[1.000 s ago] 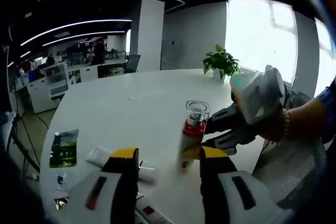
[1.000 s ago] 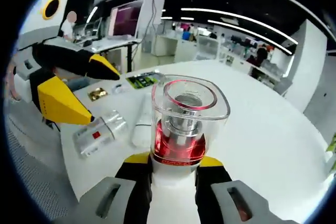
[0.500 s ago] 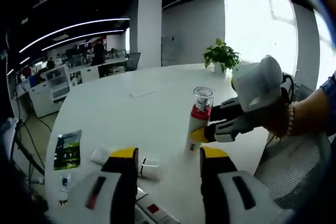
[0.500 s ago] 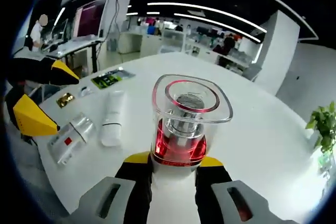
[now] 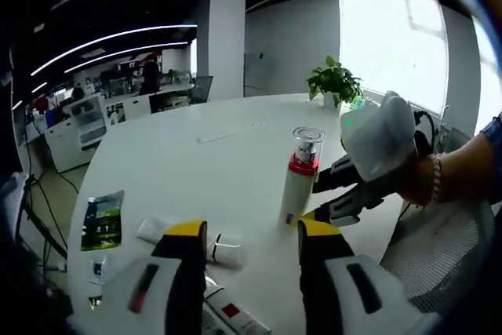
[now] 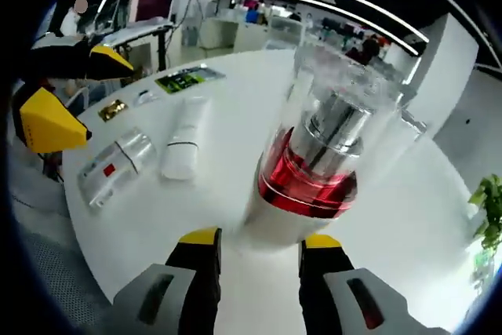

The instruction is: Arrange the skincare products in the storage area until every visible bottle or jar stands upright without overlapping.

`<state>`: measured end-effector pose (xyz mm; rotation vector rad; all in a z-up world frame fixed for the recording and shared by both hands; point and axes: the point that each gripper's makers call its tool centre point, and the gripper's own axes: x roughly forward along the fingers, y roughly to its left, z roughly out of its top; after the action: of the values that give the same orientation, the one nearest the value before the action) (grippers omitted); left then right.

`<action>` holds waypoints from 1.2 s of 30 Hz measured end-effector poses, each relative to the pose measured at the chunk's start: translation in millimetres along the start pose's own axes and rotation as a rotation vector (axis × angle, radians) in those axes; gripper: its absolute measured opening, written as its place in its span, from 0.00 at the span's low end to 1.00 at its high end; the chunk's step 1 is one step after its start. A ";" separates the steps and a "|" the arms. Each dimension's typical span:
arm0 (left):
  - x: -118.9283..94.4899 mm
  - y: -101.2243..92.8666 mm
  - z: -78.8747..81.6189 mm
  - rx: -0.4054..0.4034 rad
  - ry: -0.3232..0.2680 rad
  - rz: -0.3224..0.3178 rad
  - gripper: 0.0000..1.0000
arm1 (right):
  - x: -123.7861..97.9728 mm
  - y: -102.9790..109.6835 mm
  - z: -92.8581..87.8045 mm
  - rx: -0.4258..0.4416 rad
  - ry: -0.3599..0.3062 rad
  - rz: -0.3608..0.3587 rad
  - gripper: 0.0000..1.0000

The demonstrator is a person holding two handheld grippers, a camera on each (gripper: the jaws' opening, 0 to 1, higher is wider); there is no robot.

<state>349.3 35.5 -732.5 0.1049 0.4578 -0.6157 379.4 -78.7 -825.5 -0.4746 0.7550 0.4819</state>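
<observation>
**Pump bottle upright on the tabletop, right tongs parted around its base**

The pump bottle, white-bodied with a red collar and a clear cap, stood upright on the white tabletop. In the right gripper view its upper part was smeared by blur and its foot was hard to make out. It rose just beyond the right tongs, whose yellow-tipped jaws stood apart with the bottle's base in front of the gap; contact could not be judged there. In the left gripper view those right tongs reached in from the right beside the bottle's lower body, a hand behind them.

The left tongs hung open and empty, the bottle beyond their right jaw. Nearer them a white tube lay flat, and a clear-capped bottle with a red label lay on its side beside it, cut off in the left gripper view. A green leaflet and a gold sachet lay farther along the tabletop edge. A potted plant stood at the far side.
</observation>
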 end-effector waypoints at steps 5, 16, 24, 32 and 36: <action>-0.4 1.6 0.6 -0.009 -0.003 0.003 0.41 | -0.3 0.1 0.1 -0.021 0.003 0.002 0.28; 0.7 3.6 -3.5 -0.018 0.014 0.009 0.40 | 0.0 3.5 -2.0 -0.031 0.014 0.015 0.25; 1.8 4.7 -6.7 -0.030 0.030 0.006 0.41 | 0.1 6.3 -4.2 -0.058 0.032 0.024 0.25; 1.1 21.3 -16.0 -0.134 0.066 0.043 0.42 | -3.0 17.4 -23.3 -0.060 0.155 0.104 0.22; 0.0 32.7 -24.5 -0.192 0.101 0.077 0.46 | -7.2 35.7 -43.6 -0.111 0.264 0.161 0.23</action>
<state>358.8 67.7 -755.8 -0.0290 0.6061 -0.4892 331.6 -76.8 -856.2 -0.5907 1.0298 0.6213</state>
